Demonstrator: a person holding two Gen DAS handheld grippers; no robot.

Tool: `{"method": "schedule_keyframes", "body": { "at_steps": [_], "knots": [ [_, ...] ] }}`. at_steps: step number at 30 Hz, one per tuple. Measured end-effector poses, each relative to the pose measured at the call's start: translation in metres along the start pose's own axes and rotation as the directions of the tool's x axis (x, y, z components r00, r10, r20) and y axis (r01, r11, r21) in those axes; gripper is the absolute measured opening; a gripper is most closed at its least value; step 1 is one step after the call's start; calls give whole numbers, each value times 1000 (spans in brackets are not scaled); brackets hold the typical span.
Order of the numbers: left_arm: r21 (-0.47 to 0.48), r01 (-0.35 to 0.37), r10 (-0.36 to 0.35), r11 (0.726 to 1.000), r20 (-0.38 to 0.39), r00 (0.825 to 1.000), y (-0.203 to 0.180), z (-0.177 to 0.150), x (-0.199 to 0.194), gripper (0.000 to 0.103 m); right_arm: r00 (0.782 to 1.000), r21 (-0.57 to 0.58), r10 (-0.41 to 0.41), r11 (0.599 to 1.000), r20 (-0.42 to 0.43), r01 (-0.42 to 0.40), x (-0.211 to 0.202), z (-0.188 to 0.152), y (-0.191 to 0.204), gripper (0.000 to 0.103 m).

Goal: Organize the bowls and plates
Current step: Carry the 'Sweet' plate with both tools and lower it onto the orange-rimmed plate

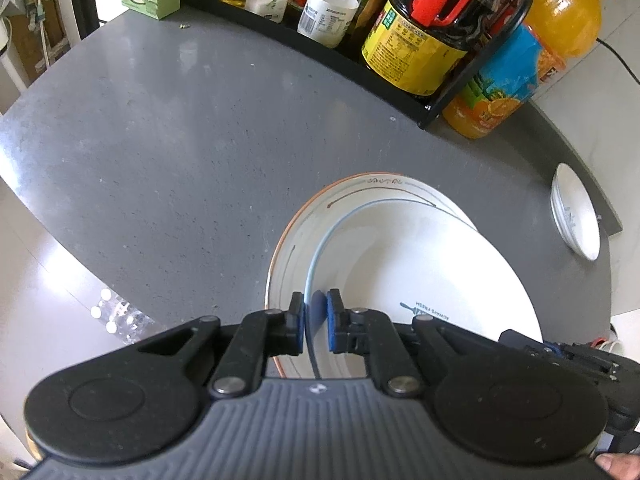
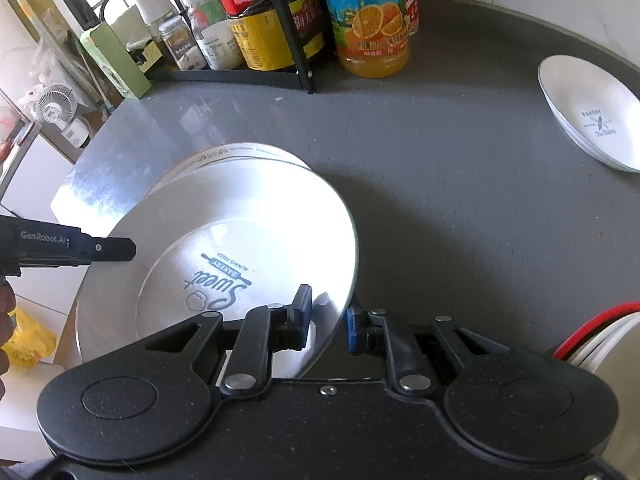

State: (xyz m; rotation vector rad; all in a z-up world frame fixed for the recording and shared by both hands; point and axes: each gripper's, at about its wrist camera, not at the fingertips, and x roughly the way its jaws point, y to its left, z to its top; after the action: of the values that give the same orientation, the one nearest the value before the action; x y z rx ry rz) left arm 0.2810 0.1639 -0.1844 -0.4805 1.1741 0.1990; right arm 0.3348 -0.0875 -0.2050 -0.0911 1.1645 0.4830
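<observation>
To your far left, the grey counter (image 1: 168, 152) lies bare and passable. Along the far edge, the black rack (image 1: 432, 108) of bottles and the orange juice bottle (image 2: 372, 24) block you. At far right, stacked white bowls (image 2: 592, 120) stand; between lies open counter.

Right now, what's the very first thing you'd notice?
The big white plate with "Sweet Bakery" printed on it, pinched at opposite rims by the left gripper and the right gripper, above a patterned plate on the grey counter. Behind it stands a bright orange juice bottle, and stacked white bowls sit far right.
</observation>
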Motion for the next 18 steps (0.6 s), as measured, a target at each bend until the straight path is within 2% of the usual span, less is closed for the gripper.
{"method": "schedule_keyframes", "body": {
  "at_steps": [6,13,18],
  "knots": [
    [19,-37,37,999,-4,999,-2,-2,5,12,1000,-16,-7,1000,-18,7,4,0,4,20],
    [28,-66,65,997,26,998,-4,-2,7,13,999,-15,-3,1000,-42,3,7,-2,6,21],
    [36,-70,68,997,43,997,-3,-2,9,13,1000,-41,-21,999,-20,21,1,-2,10,22]
  ]
}}
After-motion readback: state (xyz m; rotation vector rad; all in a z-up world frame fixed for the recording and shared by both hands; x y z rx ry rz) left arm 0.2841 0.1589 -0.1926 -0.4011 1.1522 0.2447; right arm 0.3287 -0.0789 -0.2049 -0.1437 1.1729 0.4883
